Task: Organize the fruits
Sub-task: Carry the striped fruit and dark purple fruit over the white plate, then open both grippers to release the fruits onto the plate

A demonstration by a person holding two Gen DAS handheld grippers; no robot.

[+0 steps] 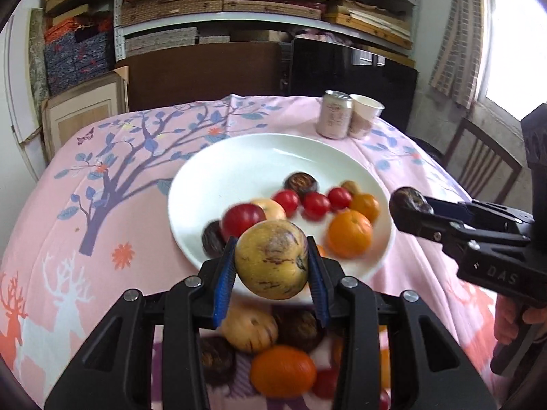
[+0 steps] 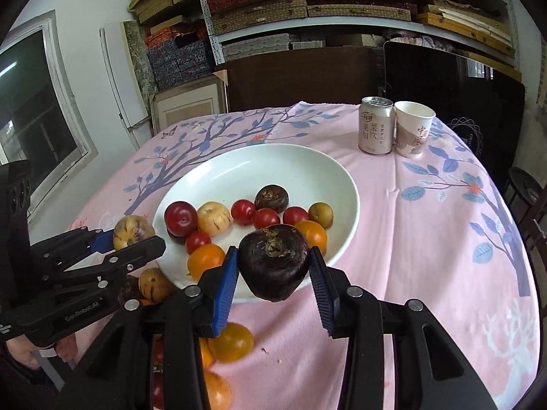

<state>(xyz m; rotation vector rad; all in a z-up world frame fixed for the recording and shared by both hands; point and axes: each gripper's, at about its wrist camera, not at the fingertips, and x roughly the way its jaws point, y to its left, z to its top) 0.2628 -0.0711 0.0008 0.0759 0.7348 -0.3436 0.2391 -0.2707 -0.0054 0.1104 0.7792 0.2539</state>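
Observation:
My left gripper [image 1: 271,266] is shut on a yellow melon with purple streaks [image 1: 271,259] and holds it above the near rim of the white plate [image 1: 239,157]. My right gripper [image 2: 275,266] is shut on a dark brown water chestnut [image 2: 275,261] above the plate's [image 2: 259,164] near right rim. The plate holds red tomatoes [image 2: 265,218], oranges [image 2: 205,259], a red plum [image 2: 180,218], a yellow melon [image 2: 213,218] and another dark chestnut [image 2: 271,198]. Each gripper shows in the other's view, the right [image 1: 410,205] and the left [image 2: 135,229].
Loose fruit lies on the pink cloth near the front edge: an orange [image 1: 282,370], a yellow melon [image 1: 248,329], dark chestnuts [image 1: 301,328], yellow-orange fruit [image 2: 230,341]. A drink can [image 2: 375,124] and paper cup [image 2: 413,128] stand at the far right. A chair [image 1: 482,164] stands to the right.

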